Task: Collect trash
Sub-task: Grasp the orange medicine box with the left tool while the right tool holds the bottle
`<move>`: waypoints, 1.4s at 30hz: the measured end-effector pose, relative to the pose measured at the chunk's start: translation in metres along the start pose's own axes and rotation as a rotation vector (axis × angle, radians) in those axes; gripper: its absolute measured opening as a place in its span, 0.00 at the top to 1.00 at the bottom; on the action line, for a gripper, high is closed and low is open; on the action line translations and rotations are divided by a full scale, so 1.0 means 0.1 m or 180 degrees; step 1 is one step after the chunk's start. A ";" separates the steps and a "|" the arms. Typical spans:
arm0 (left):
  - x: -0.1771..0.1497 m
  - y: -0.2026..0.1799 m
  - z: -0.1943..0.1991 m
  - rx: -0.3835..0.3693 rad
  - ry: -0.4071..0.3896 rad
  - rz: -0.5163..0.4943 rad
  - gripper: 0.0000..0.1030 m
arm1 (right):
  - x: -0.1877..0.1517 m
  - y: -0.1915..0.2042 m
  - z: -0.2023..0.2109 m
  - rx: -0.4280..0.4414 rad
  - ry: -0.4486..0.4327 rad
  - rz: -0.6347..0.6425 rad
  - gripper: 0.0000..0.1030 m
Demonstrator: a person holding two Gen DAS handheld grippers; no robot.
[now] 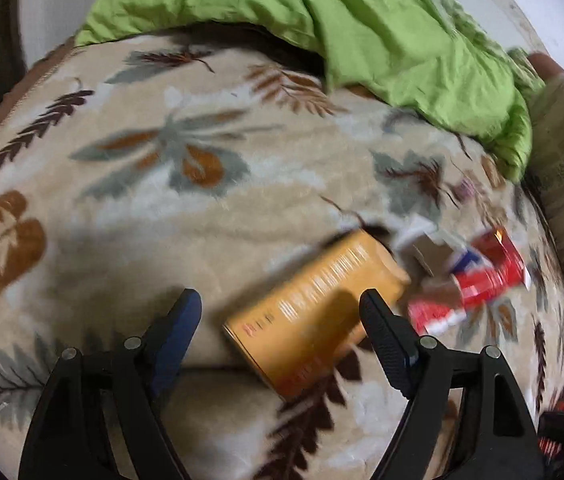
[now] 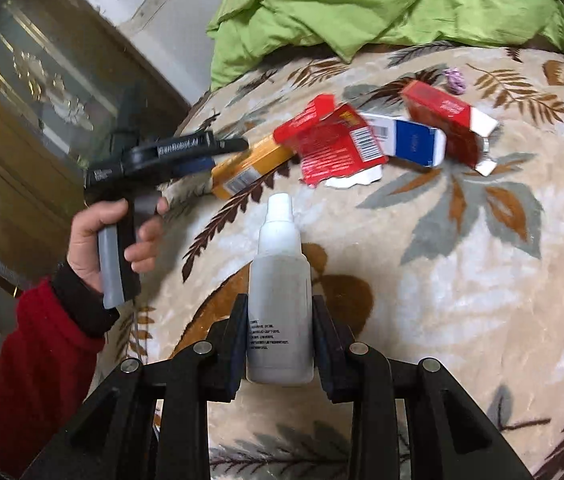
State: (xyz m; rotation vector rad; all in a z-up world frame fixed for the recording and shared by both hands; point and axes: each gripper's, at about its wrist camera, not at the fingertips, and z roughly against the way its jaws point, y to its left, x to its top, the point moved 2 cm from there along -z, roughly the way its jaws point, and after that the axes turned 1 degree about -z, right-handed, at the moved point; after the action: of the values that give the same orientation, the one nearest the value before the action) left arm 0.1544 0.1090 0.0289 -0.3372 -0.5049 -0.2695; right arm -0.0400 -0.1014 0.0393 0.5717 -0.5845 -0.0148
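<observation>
Two grippers over the blanket [image 2: 461,280]: right gripper [image 2: 280,332] clamps a white bottle [image 2: 280,300]; left gripper [image 1: 282,308], jaws wide, straddles an orange box [image 1: 313,312] without gripping

We see soft, even indoor light with no glare. In the left wrist view the orange box [image 1: 313,312] is smeared by motion blur, and the red cartons [image 1: 477,280] just right of it are blurred worse; a dim shadow lies on the blanket [image 1: 162,208] left of the box. Beyond the box the green quilt [image 1: 361,20] stays sharper. In the right wrist view the white bottle [image 2: 280,300] is crisp. Both views bow strongly, with black corners.
</observation>
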 end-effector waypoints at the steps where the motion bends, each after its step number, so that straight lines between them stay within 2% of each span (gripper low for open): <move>1: -0.06 -0.06 0.03 -0.0084 0.0001 -0.0050 0.22 | 0.01 -0.03 0.00 -0.0008 -0.0006 -0.0023 0.69; 3: -0.22 -0.23 0.08 -0.0226 0.0048 -0.0222 0.22 | 0.02 -0.08 0.00 -0.0012 0.0002 -0.0085 0.69; 6: -0.41 -0.47 0.10 -0.0265 0.0149 -0.0586 0.22 | 0.04 -0.11 0.03 -0.0054 -0.0030 -0.0105 0.69; 7: -0.44 -0.51 0.09 -0.0247 0.0174 -0.0679 0.22 | 0.04 -0.12 0.04 -0.0060 -0.0045 -0.0110 0.69; 10: -0.40 -0.56 0.06 0.0066 0.0115 -0.0802 0.22 | 0.03 -0.13 0.05 -0.0099 -0.0063 -0.0120 0.69; 14: -0.21 -0.54 -0.03 0.0192 0.0094 -0.0600 0.22 | 0.02 -0.15 0.06 -0.0120 -0.0058 -0.0140 0.69; 16: -0.14 -0.56 -0.14 0.0411 0.0100 -0.0616 0.22 | 0.01 -0.14 0.06 -0.0141 -0.0058 -0.0121 0.69; 18: -0.12 -0.58 -0.25 0.0458 0.0168 -0.0596 0.35 | 0.01 -0.14 0.05 -0.0165 -0.0060 -0.0110 0.69; 19: -0.12 -0.59 -0.29 0.0469 0.0188 -0.0576 0.45 | 0.01 -0.14 0.05 -0.0180 -0.0062 -0.0104 0.69; 21: -0.16 -0.59 -0.29 0.0593 0.0126 -0.0525 0.51 | 0.01 -0.14 0.05 -0.0189 -0.0064 -0.0097 0.69; 23: -0.22 -0.57 -0.24 0.0613 0.0072 -0.0414 0.51 | 0.01 -0.13 0.06 -0.0227 -0.0082 -0.0082 0.69; 25: -0.31 -0.57 -0.14 0.0535 0.0033 -0.0267 0.52 | 0.00 -0.12 0.07 -0.0248 -0.0094 -0.0071 0.69; 30: -0.68 -0.75 0.18 0.0360 -0.0018 -0.0156 0.52 | -0.04 -0.09 0.18 -0.0350 -0.0185 -0.0015 0.69; 38: -1.39 -1.12 0.58 0.0125 0.0196 -0.0019 0.52 | -0.33 -0.14 0.32 -0.0446 -0.0100 -0.0142 0.69; 42: -1.54 -1.23 0.50 0.0330 0.0202 -0.0085 0.51 | -0.38 -0.14 0.36 -0.0494 -0.0090 -0.0155 0.69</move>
State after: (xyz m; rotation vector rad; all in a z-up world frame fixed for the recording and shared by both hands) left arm -0.0371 0.0420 0.0219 -0.2204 -0.4592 -0.2781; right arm -0.0888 -0.1245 0.0368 0.4353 -0.5913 -0.1135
